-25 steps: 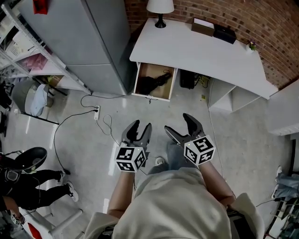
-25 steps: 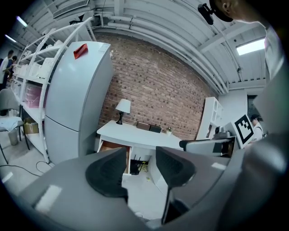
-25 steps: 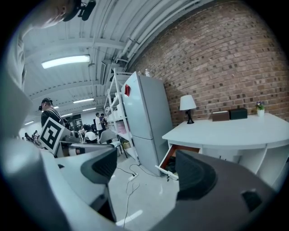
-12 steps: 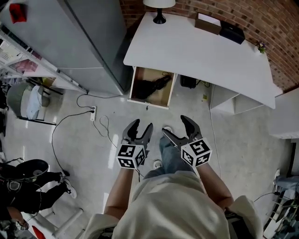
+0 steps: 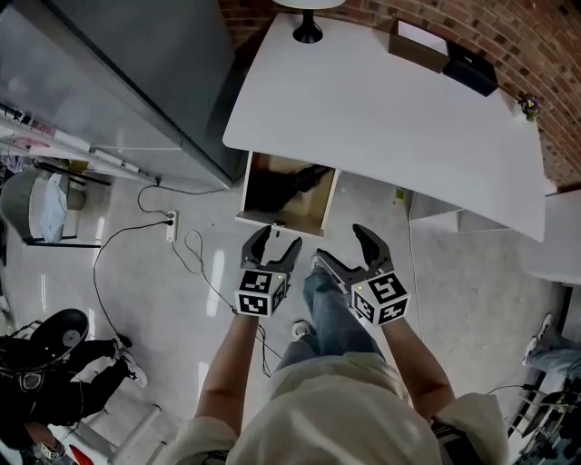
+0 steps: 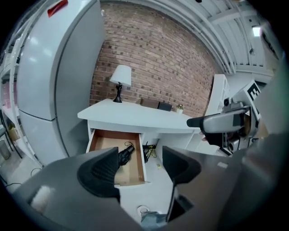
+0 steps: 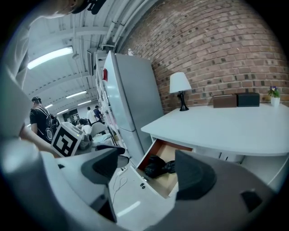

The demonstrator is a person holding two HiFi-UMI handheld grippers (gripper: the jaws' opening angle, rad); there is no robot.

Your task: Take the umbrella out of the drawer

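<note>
Ahead of both tools sits the umbrella [image 6: 125, 154], black, folded down compact, a thin strap loop showing at its far end. It lies toward the right side of the pulled-out drawer [image 6: 104, 143] on the bare brown bottom. The left hand-held gripper [image 5: 277, 241] has just been spreading its jaws, and they stand apart with nothing between them. It points at the drawer front, close but not touching. The right hand-held gripper [image 5: 339, 245] is beside it, jaws also wide and empty, with the drawer ahead and to its left. The white tabletop [image 5: 390, 109] hangs over the back of the drawer, carrying a table lamp [image 5: 307, 25], a brown box [image 5: 416, 41] and a black box [image 5: 472, 69]. A grey refrigerator [image 5: 109, 82] stands left of the left tool, and a power strip [image 5: 170, 228] trails cable over the floor.
</note>
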